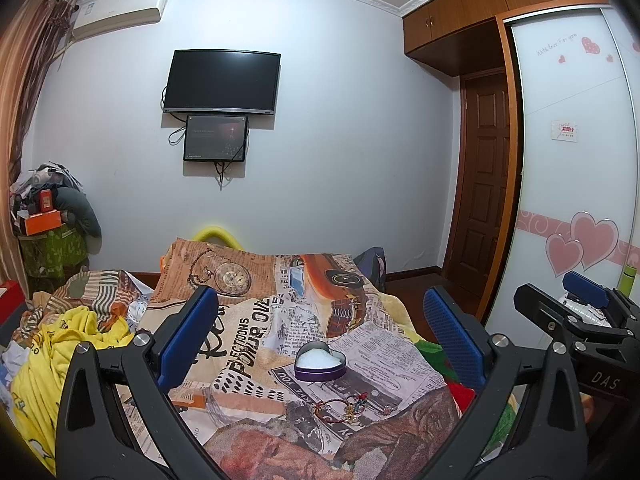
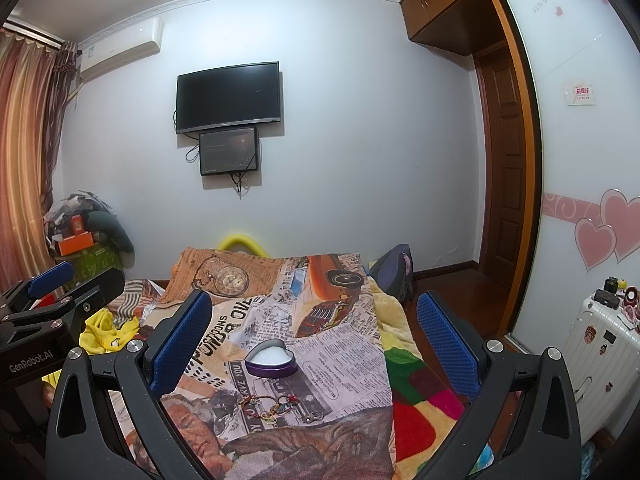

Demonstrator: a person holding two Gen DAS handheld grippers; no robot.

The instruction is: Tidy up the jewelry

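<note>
While both grippers, left gripper (image 1: 320, 336) and right gripper (image 2: 316, 336), hover with fingers apart and empty, the jewelry (image 2: 280, 406) lies on the bed (image 2: 344, 360) just before the heart box (image 2: 272, 360), nearer the right.

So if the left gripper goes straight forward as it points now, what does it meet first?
Probably the heart-shaped box on the printed cloth; the left gripper is open and nothing lies between. Depth is uncertain.

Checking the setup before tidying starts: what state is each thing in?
Heart-shaped box: open, white lining showing, no jewelry inside.
Jewelry: loose on the cloth in front of the box.
Left tongs: open, holding nothing.
Right tongs: open, holding nothing.
Wall TV: screen dark.
</note>
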